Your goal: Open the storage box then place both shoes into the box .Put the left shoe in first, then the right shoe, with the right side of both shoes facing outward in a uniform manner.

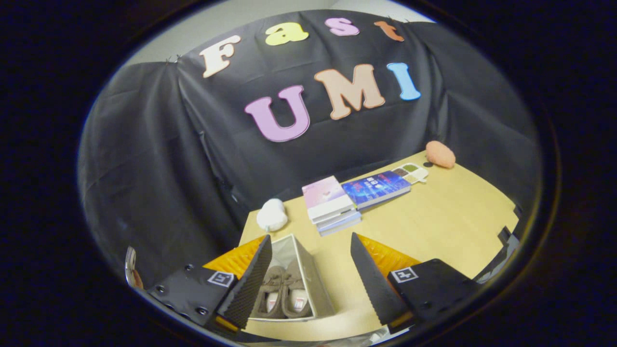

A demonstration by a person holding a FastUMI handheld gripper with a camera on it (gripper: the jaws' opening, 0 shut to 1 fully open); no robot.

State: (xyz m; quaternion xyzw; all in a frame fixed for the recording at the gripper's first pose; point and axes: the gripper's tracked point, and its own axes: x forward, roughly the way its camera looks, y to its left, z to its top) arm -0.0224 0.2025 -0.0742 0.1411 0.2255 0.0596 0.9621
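A pale storage box (308,279) stands on the wooden table (434,226), open on the side toward me. Two brown slip-on shoes (285,291) sit side by side inside it, heels toward me, their light insoles showing. My gripper (308,284) is open and held above the table, its fingers spread wide with nothing between the pads. The left finger (250,284) overlaps the box's left wall, and the right finger (373,284) stands clear to the right of the box.
Beyond the box lies a stack of books (332,205) with a blue book (377,187) beside it. A white soft object (271,214) sits at the table's far left corner, an orange soft object (440,154) at the far right, near a small tray (410,172).
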